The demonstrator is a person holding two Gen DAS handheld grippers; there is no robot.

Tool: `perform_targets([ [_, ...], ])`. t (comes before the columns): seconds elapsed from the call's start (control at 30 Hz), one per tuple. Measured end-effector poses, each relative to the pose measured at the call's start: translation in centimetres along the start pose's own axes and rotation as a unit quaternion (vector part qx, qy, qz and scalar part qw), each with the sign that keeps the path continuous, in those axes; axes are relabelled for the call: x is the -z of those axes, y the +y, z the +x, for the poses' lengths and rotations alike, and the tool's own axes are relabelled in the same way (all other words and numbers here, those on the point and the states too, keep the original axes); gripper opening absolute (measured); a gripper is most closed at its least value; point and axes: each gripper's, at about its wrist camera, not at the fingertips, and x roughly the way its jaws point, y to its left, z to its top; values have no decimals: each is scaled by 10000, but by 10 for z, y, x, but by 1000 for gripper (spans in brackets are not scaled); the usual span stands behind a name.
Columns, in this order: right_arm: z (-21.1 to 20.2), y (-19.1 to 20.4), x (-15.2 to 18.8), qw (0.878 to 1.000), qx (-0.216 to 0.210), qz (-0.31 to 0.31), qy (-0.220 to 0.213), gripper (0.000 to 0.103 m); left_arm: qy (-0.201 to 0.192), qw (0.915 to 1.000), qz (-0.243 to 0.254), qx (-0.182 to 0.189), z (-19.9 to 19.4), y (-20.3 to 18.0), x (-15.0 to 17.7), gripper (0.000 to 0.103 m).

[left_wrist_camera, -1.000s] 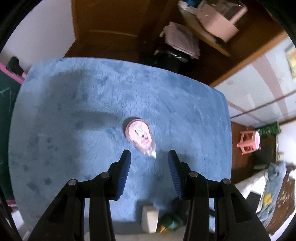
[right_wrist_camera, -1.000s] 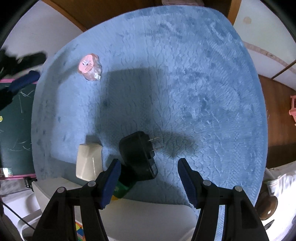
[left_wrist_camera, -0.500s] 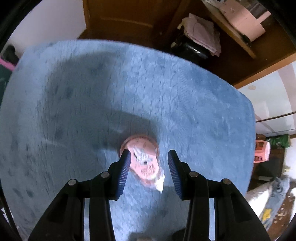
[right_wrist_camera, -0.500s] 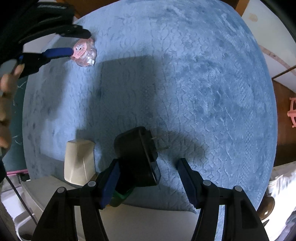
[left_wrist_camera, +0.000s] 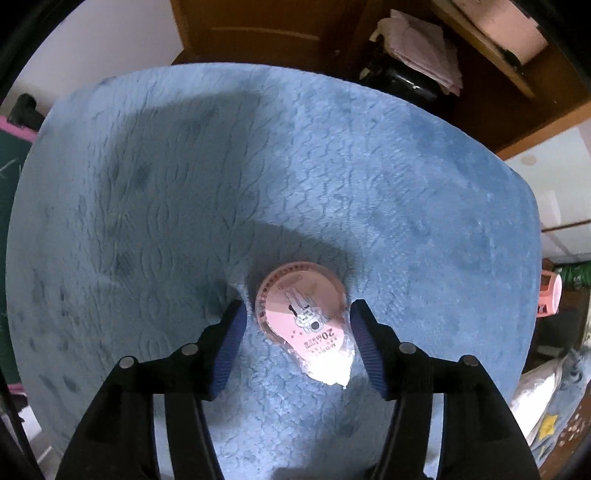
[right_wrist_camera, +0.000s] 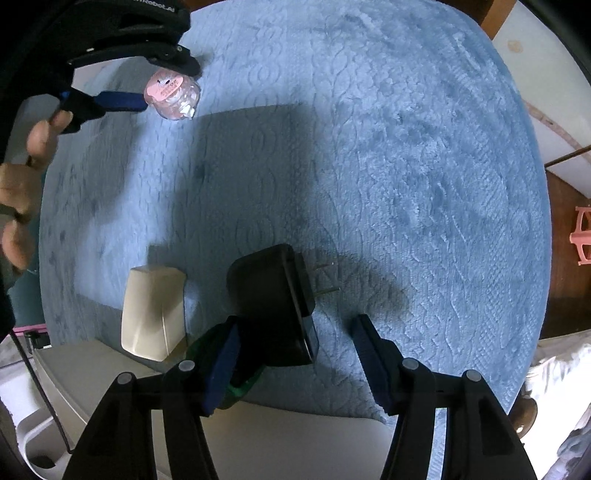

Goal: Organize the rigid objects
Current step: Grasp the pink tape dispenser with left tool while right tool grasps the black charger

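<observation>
A pink correction-tape dispenser (left_wrist_camera: 304, 325) lies flat on the blue fleece cover (left_wrist_camera: 184, 184). My left gripper (left_wrist_camera: 295, 338) is open, low over the cover, with the dispenser between its two blue pads; the right pad is close to its edge. In the right wrist view the dispenser (right_wrist_camera: 170, 94) and the left gripper (right_wrist_camera: 162, 81) sit at the far left. My right gripper (right_wrist_camera: 293, 350) is open above a black plug adapter (right_wrist_camera: 273, 306), whose prongs point right. A cream rectangular block (right_wrist_camera: 153, 314) lies left of the adapter, and a green object (right_wrist_camera: 236, 384) is partly hidden under it.
The cover's near edge meets a white surface (right_wrist_camera: 295, 435). A wooden cabinet (left_wrist_camera: 258, 33) with folded cloth and a black pot (left_wrist_camera: 402, 81) stands beyond the far edge. A pink stool (left_wrist_camera: 550, 299) stands on the floor at the right.
My left gripper has moved forward and down until its pads straddle the pink dispenser. My right gripper has edged slightly closer to the black adapter.
</observation>
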Motion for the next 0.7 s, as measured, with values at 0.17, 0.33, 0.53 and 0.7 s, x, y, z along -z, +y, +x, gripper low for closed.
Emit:
perform_targets([
  [0.17,-2,-6,-11,9999,-58,-14,148,63,-20,9997,20,-229,6,-11,-2,66],
  [0.33,-5,-5,-16,9998,-135,-38,133,50,-51,9992,43,-384,5,-14,-1,56],
  [0.53,-13,-9,-18,9991,-401,130,-16,37,2,9997,153,-169,-2,-4,5,55],
  [0.7,-38,-14,-12,9971,-524,345,-424,36,-26,9991,417,74,-26,1,21,55],
])
